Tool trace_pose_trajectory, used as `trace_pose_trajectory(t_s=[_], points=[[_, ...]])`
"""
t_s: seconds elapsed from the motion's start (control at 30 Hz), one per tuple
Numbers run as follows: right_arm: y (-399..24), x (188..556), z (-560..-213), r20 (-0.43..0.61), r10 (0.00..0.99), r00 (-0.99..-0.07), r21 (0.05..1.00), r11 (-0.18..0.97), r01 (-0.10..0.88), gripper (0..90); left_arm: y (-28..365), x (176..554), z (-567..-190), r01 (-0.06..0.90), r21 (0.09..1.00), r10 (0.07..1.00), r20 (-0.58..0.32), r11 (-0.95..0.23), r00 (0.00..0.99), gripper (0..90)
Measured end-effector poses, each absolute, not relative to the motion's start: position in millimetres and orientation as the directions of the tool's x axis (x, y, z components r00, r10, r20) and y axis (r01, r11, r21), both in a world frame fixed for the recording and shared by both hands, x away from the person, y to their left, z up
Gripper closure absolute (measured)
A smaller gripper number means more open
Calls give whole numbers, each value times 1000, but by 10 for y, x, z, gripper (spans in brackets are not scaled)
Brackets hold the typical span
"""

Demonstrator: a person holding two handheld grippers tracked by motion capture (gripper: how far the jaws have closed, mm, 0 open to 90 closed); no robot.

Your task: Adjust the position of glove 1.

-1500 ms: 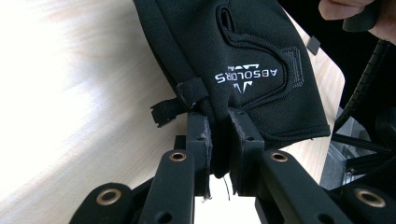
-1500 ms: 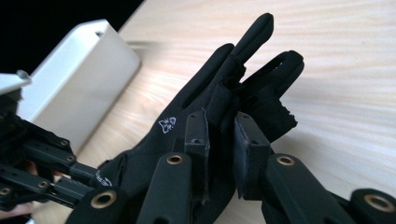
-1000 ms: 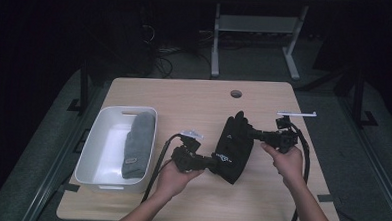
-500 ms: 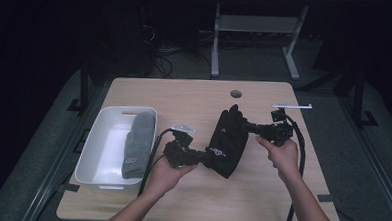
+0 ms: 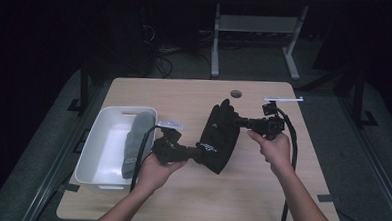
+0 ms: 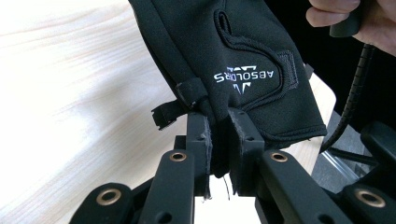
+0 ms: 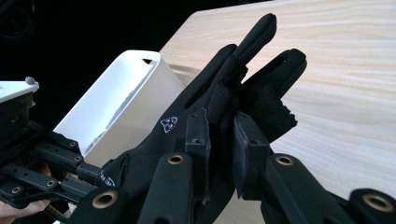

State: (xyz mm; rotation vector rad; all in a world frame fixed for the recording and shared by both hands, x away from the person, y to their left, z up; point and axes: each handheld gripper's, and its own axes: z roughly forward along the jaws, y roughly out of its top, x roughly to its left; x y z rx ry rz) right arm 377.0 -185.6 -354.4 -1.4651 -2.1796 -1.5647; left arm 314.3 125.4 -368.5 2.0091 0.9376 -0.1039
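The black glove (image 6: 243, 60) carries white lettering, upside down in the left gripper view, that seems to read "AESOLORS". Just beside the lettering sits a small white emblem, too small to read.

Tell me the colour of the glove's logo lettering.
White on the black glove; clearest in the left gripper view.

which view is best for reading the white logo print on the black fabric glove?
Left gripper view: the white logo print on the black fabric glove sits close, sharp, though upside down. The high view shows the glove whole, its print a tiny streak. The right gripper view shows a small white emblem only.
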Motion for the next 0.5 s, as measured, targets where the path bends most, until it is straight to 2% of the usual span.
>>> trace_pose_trajectory(t_s=[0.5], points=[[-1617, 3865, -3393, 539, 620, -570, 699, 48, 713, 779, 1503, 3148, -3573, 654, 702, 585, -414, -283, 697, 800]])
